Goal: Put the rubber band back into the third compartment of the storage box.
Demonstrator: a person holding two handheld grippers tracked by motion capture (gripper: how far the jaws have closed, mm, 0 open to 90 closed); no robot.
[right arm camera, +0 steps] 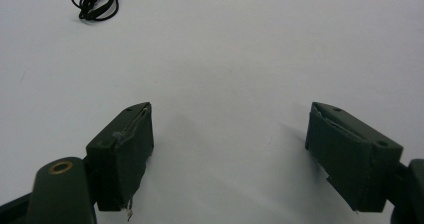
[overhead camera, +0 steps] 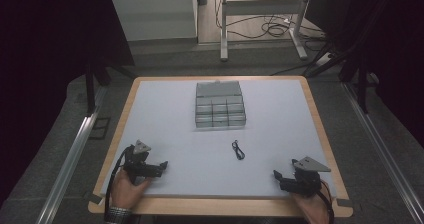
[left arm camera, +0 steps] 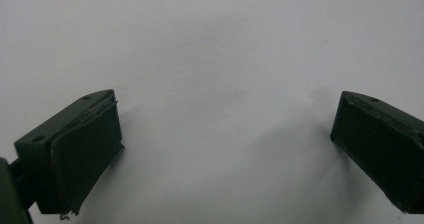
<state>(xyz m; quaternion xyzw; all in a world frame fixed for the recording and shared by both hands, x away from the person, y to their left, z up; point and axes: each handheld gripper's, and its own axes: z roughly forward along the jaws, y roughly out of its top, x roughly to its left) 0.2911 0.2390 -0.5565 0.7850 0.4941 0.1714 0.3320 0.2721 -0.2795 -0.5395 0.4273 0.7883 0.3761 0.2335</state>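
Both hand-held grippers, left (overhead camera: 161, 167) and right (overhead camera: 276, 176), rest spread on the pale table mat (overhead camera: 170, 114).

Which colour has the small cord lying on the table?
Black; the cord shows best in the right gripper view.

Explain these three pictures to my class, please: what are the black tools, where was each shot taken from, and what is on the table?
A person sits at a table and holds a hand tool with a two-jaw claw in each hand. The wide shot comes from a camera above, looking down: left claw, right claw. The other two shots come from small cameras riding on the tools, looking along their jaws: left claw, right claw. Both claws are open and hold nothing. On the pale surface lie a grey box with small compartments and a small black cord, which the right claw's camera also sees.
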